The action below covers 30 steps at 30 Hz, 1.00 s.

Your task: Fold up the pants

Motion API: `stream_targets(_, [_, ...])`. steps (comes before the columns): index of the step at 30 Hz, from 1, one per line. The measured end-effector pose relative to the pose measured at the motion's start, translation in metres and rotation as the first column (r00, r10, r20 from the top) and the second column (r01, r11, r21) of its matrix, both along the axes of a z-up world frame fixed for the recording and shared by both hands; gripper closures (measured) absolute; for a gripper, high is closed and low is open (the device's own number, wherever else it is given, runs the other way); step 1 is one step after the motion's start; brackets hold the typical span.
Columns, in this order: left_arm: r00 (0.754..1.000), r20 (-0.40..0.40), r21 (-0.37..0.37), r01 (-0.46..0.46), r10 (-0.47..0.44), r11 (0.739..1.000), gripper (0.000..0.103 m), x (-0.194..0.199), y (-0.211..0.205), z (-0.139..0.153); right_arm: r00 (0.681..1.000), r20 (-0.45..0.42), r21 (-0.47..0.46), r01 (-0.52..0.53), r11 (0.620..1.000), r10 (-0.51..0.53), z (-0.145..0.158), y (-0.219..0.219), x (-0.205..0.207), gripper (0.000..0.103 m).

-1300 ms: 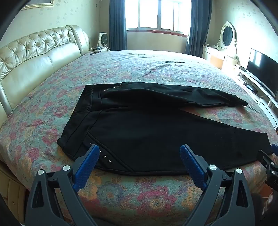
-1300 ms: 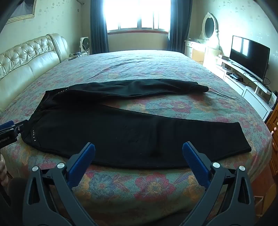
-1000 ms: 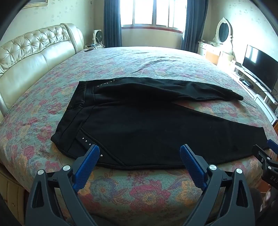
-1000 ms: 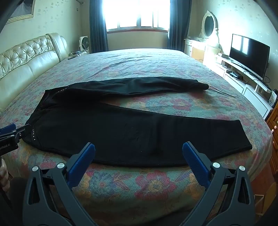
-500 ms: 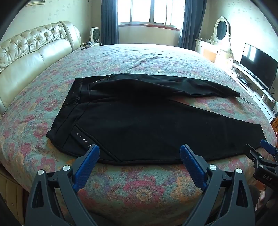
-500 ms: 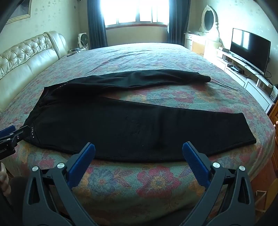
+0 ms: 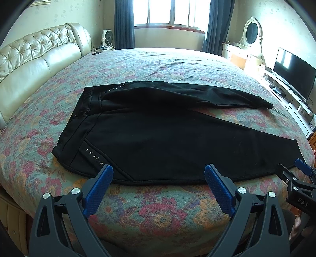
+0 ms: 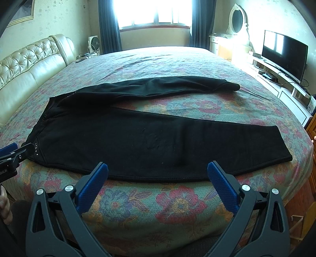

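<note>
step: approach, no fold begun | black studded fabric pants (image 7: 158, 138) flat on floral bed (image 7: 162, 213) | left hand-held gripper (image 7: 159, 183), right hand-held gripper (image 8: 158, 178) both spread, empty | next, likely: pinch near leg's edge

Large bed (image 7: 177, 65) with floral spread, taken as reference. Left of bed: cream tufted leather headboard (image 7: 39, 53). Beyond bed: bright window (image 7: 169, 11) flanked by dark blue curtains (image 7: 124, 23), daylight strong. Near headboard's far end: small white fan (image 7: 107, 37). Right of bed: white dresser with oval mirror (image 7: 250, 31), then low white stand carrying dark television (image 8: 284, 53). Pale patterned walls (image 8: 65, 17); framed picture (image 8: 21, 11) above headboard.
</note>
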<state>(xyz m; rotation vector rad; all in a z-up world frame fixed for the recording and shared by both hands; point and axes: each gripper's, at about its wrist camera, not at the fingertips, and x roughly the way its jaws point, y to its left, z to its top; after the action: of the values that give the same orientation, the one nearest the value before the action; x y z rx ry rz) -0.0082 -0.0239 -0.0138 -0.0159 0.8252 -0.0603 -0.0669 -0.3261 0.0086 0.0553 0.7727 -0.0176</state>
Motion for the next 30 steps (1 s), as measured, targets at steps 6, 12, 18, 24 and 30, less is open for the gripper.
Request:
stream_targets(6, [1.000,-0.001,0.003,-0.002,0.002,1.000,0.010,0.0003,0.0006,-0.0013,1.000,-0.001,0.001,0.001,1.000,-0.001,-0.0013,-0.0004,-0.0008,0.002])
stream_targets(12, [1.000,-0.003,0.001,-0.001,0.001,1.000,0.010,0.0005,0.0028,-0.0020,1.000,-0.002,0.002,0.001,1.000,-0.001,-0.0015,-0.0012,-0.0010,0.002])
stream_targets(18, [1.000,-0.004,0.001,-0.001,0.001,1.000,0.010,0.0007,0.0027,-0.0024,1.000,-0.002,0.001,0.002,1.000,-0.002,-0.0018,-0.0013,-0.0013,0.002])
stream_targets(24, [1.000,-0.010,0.000,0.001,-0.001,1.000,0.010,0.0005,0.0016,-0.0037,1.000,-0.004,0.001,0.001,1.000,-0.001,-0.0024,-0.0012,-0.0009,0.002])
stream_targets(30, [1.000,-0.012,0.004,0.001,-0.001,1.000,0.010,0.0000,-0.0001,-0.0045,1.000,-0.005,0.001,0.002,1.000,-0.002,-0.0032,-0.0014,-0.0015,0.002])
